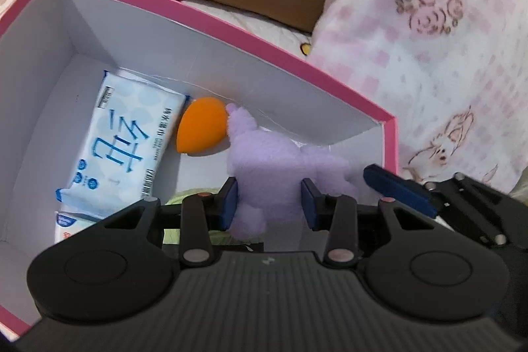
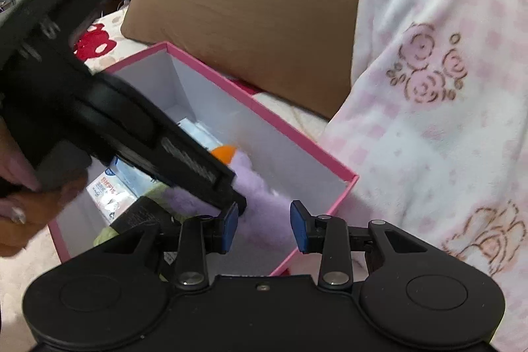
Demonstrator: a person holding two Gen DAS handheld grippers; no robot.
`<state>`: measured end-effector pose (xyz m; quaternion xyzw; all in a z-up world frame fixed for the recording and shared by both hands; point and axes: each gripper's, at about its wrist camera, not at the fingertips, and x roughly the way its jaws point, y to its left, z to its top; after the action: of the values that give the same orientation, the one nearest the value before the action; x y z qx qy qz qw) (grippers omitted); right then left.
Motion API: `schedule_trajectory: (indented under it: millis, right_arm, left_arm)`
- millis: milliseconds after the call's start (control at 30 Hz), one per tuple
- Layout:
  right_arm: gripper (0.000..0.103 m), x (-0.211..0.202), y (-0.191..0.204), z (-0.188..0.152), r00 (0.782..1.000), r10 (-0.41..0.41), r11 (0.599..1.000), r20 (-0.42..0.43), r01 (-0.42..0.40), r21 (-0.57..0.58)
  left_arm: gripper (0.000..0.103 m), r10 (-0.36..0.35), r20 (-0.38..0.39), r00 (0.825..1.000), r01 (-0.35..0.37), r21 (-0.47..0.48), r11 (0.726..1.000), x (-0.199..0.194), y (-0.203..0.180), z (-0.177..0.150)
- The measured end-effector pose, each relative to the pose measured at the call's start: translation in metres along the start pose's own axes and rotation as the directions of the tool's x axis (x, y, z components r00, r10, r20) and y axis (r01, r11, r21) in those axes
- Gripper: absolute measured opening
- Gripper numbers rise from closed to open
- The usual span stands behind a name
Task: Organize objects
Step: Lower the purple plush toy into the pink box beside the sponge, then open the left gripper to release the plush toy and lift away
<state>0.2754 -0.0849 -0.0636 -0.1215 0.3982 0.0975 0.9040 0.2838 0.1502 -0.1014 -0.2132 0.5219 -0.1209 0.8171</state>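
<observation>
Plush purple toy [image 1: 274, 164] sits pinched between the blue pads of my left claw [image 1: 270, 203], low inside the pink box [image 1: 297, 61], its ear end touching the orange sponge [image 1: 202, 129] beside the blue wipes pack [image 1: 122, 144]. My right claw [image 2: 264, 228] hangs tilted down over the box's near corner, pads drawn close with only the toy's fuzz below them, gripping nothing. My left hand [image 2: 19, 187] wraps its handle, angled steeply down into the box.
</observation>
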Motion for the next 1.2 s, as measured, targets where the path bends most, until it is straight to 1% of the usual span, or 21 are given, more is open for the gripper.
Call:
schedule_trajectory:
  millis: [67, 133, 200, 267, 300, 367, 500, 567, 633, 700, 867, 1033, 1133, 1200]
  right_arm:
    - [0.033, -0.002, -0.001, -0.002, 1.000, 0.001, 1.000, 0.005, -0.001, -0.001]
    - [0.033, -0.007, -0.002, -0.004, 1.000, 0.026, 1.000, 0.013, -0.026, 0.007]
    - [0.034, -0.012, -0.002, -0.005, 0.999, 0.037, 0.999, 0.018, -0.037, 0.012]
    - [0.034, -0.015, -0.005, -0.010, 0.995, 0.099, 0.994, 0.016, -0.099, 0.055]
    - [0.034, -0.015, -0.005, -0.013, 0.992, 0.125, 0.989, 0.011, -0.125, 0.081]
    - [0.034, -0.019, -0.002, -0.020, 0.986, 0.164, 0.981, 0.009, -0.164, 0.108]
    - [0.035, -0.027, 0.008, -0.022, 0.985, 0.170, 0.981, 0.005, -0.170, 0.096]
    - [0.036, -0.033, 0.010, -0.021, 0.984, 0.178, 0.980, 0.006, -0.177, 0.095]
    - [0.039, -0.041, 0.011, -0.021, 0.983, 0.184, 0.978, 0.014, -0.184, 0.100]
    - [0.043, -0.044, 0.007, -0.019, 0.981, 0.192, 0.975, 0.014, -0.192, 0.114]
    - [0.047, -0.059, 0.005, -0.017, 0.976, 0.215, 0.965, 0.027, -0.217, 0.149]
    - [0.050, -0.077, 0.010, -0.014, 0.975, 0.220, 0.966, 0.032, -0.222, 0.135]
    - [0.056, -0.095, 0.018, -0.014, 0.975, 0.220, 0.968, 0.040, -0.223, 0.114]
    - [0.063, -0.106, 0.023, -0.014, 0.976, 0.215, 0.971, 0.046, -0.219, 0.100]
  left_arm:
    - [0.039, 0.015, 0.003, 1.000, -0.015, 0.000, 1.000, 0.004, -0.005, -0.001]
    - [0.039, 0.032, 0.002, 0.999, -0.032, 0.009, 0.999, 0.007, -0.008, 0.001]
    - [0.039, 0.071, 0.002, 0.997, -0.071, 0.030, 0.997, 0.011, -0.012, 0.003]
    - [0.040, 0.134, 0.012, 0.991, -0.134, 0.037, 0.990, 0.010, -0.015, 0.000]
    - [0.041, 0.154, 0.023, 0.988, -0.154, 0.041, 0.987, 0.007, -0.016, -0.001]
    - [0.043, 0.157, 0.033, 0.987, -0.159, 0.055, 0.986, 0.000, -0.020, -0.004]
    - [0.049, 0.172, 0.026, 0.985, -0.173, 0.081, 0.982, -0.015, -0.028, -0.010]
    - [0.052, 0.160, 0.026, 0.987, -0.162, 0.089, 0.983, -0.027, -0.031, -0.012]
    - [0.054, 0.143, 0.028, 0.989, -0.145, 0.088, 0.986, -0.041, -0.031, -0.017]
    - [0.056, 0.149, 0.025, 0.989, -0.151, 0.087, 0.985, -0.051, -0.033, -0.020]
    - [0.059, 0.147, 0.024, 0.989, -0.148, 0.086, 0.985, -0.082, -0.035, -0.030]
    - [0.065, 0.159, 0.063, 0.985, -0.166, 0.133, 0.977, -0.119, -0.045, -0.041]
    - [0.067, 0.168, 0.080, 0.983, -0.178, 0.153, 0.972, -0.139, -0.050, -0.050]
    - [0.067, 0.178, 0.074, 0.981, -0.189, 0.169, 0.967, -0.149, -0.055, -0.055]
